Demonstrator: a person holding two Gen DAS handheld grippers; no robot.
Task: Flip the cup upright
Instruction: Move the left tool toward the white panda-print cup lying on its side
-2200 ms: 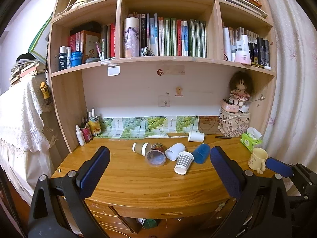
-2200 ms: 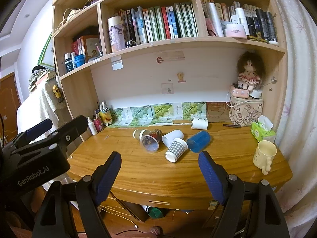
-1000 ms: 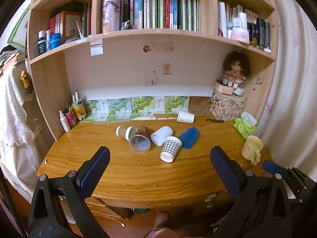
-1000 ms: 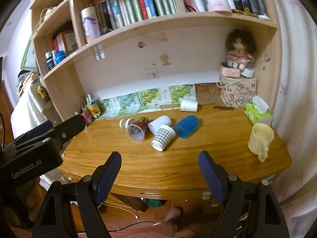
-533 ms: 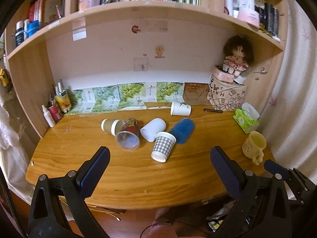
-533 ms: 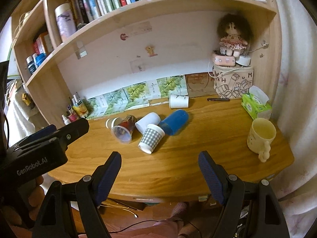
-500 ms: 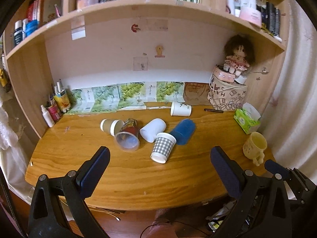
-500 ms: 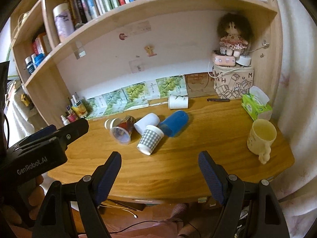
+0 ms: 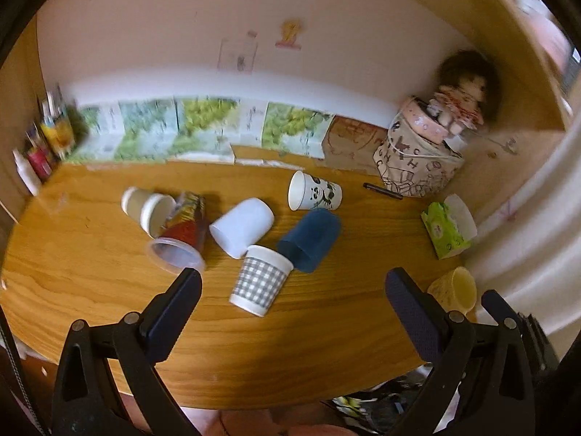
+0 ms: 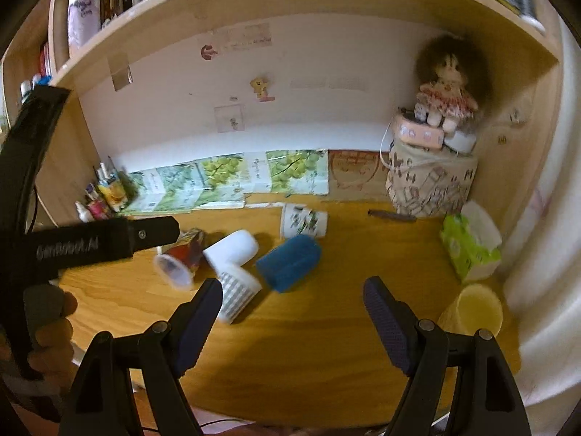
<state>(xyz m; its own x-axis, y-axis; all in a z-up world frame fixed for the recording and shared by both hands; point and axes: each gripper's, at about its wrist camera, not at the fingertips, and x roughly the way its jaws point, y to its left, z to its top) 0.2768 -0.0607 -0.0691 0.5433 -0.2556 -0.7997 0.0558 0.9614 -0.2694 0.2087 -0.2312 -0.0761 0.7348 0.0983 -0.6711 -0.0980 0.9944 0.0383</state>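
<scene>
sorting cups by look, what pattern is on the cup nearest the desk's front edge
Grey-and-white gingham check on the checked cup, clearest in the left wrist view.

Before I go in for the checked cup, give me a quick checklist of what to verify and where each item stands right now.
1. Left gripper open, nothing between its fingers: ok.
2. Right gripper open and empty: ok.
3. Checked cup lying on its side on the desk, not yet upright: ok as a target.
4. Free room around it: not ok. The blue cup and white cup lie right against its rim end.
5. Bare desk in front of it to stand it on: ok.
6. Sharp view for aiming: not ok. The right wrist view is motion-blurred.
</scene>
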